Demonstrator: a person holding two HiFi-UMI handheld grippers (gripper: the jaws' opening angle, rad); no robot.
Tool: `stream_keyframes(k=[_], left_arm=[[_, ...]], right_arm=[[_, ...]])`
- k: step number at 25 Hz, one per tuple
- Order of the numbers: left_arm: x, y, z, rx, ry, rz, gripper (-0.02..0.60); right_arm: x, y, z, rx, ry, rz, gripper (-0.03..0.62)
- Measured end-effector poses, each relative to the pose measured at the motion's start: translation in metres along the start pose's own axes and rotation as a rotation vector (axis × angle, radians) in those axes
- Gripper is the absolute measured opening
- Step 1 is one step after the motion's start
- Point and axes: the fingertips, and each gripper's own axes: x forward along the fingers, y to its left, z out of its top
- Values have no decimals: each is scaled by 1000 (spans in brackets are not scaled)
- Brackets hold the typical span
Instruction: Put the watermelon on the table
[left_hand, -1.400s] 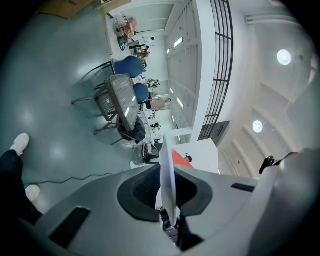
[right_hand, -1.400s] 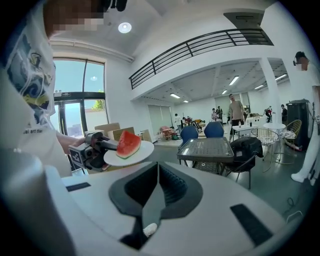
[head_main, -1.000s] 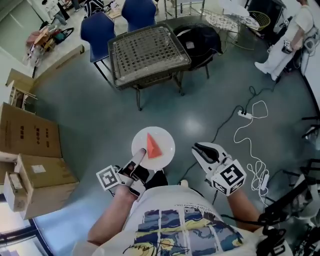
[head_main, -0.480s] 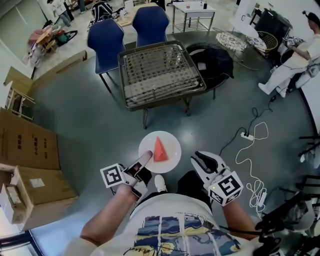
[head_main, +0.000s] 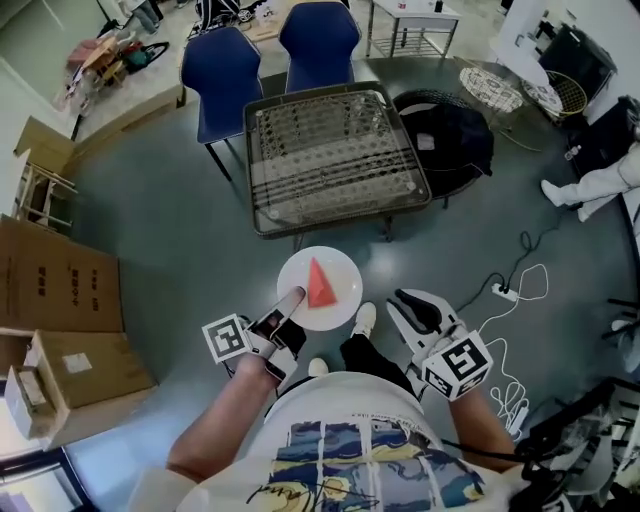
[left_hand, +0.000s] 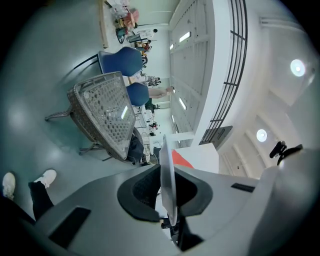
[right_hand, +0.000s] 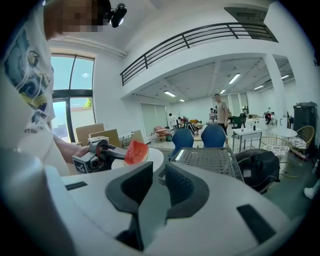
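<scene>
A red watermelon wedge (head_main: 318, 283) lies on a white plate (head_main: 340, 272). My left gripper (head_main: 290, 305) is shut on the plate's near rim and holds it level above the floor. In the left gripper view the plate (left_hand: 167, 165) stands edge-on between the pads, with the watermelon (left_hand: 182, 160) behind it. My right gripper (head_main: 405, 300) is to the right of the plate, shut and holding nothing. The right gripper view shows the watermelon (right_hand: 135, 152) and the wicker-and-glass table (right_hand: 205, 159) ahead. The table (head_main: 335, 155) stands just beyond the plate.
Two blue chairs (head_main: 225, 70) (head_main: 318, 40) stand behind the table, and a black seat with a bag (head_main: 445, 135) is at its right. Cardboard boxes (head_main: 50, 275) are stacked at the left. A white cable and power strip (head_main: 500, 290) lie on the floor at the right.
Both grippers and the plate with the watermelon have been carried forward toward the table, which now lies closer to the plate. The grip on the plate is unchanged.
</scene>
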Motion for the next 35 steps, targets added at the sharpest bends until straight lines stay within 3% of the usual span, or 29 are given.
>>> stream_keyframes(k=[6, 11, 17, 26, 35], left_arm=[[86, 15, 45, 13, -28, 32, 31], [153, 23, 78, 7, -78, 5, 31], [207, 45, 116, -7, -91, 23, 29], [292, 106, 201, -25, -12, 51, 31], [368, 190, 291, -1, 100, 134, 31]], right_arm=[[29, -87, 28, -39, 4, 51, 66], [40, -146, 31, 71, 19, 106, 66], [66, -184, 27, 93, 33, 94, 66], [127, -254, 56, 122, 49, -34, 66], [186, -300, 72, 192, 122, -155, 66]])
